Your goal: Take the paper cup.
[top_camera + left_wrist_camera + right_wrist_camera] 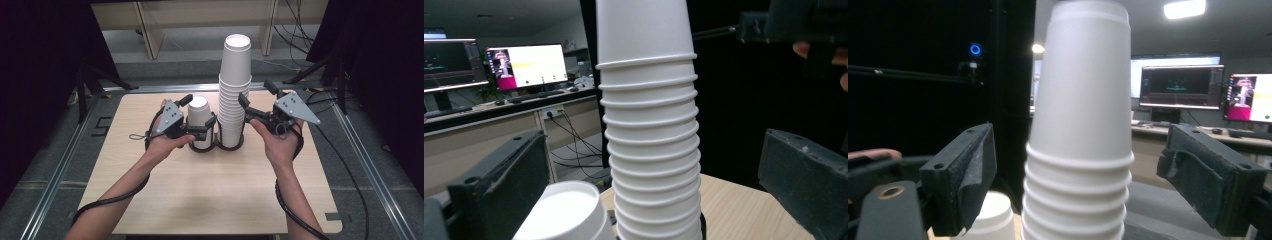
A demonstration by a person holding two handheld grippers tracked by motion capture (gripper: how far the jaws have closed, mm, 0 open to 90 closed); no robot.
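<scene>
I'm working in a lab: lit monitors (pixel 1180 86) are glowing on desks (pixel 499 120), cables (pixel 300 30) are trailing across the floor.

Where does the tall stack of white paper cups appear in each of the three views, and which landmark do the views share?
High view: the tall stack of cups stands at the centre, on the far half of the table, right of the single cup.
Left gripper view: the stack rises through the middle, from the top edge to the bottom.
Right gripper view: the stack stands at the centre, between the black jaws.
Shared landmark: the single cup beside the stack.
</scene>
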